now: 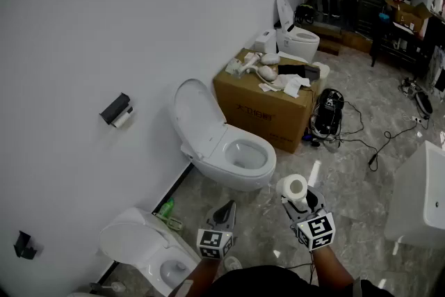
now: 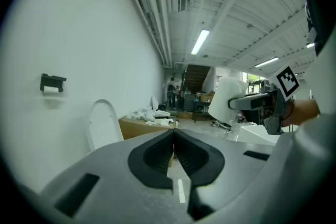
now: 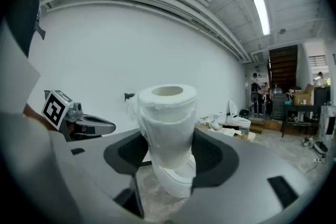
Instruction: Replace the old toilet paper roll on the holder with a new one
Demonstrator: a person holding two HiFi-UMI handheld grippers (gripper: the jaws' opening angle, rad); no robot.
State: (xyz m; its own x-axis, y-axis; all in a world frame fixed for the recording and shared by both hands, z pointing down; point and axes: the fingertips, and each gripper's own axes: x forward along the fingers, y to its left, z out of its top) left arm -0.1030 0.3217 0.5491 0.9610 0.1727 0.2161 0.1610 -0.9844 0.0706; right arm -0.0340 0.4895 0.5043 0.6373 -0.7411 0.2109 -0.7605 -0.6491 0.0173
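Right tongs (image 1: 297, 199) tight on new roll (image 1: 291, 186); left tongs (image 1: 229, 207) shut; old roll (image 1: 123, 119) in holder (image 1: 114, 108).

upright toilet paper roll (image 3: 167, 113), right claw (image 3: 169, 150) clamped around it

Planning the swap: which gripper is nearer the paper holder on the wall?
Left. The left gripper, shut and empty, is below-right of the holder; the right gripper, holding the new roll, sits farther right.
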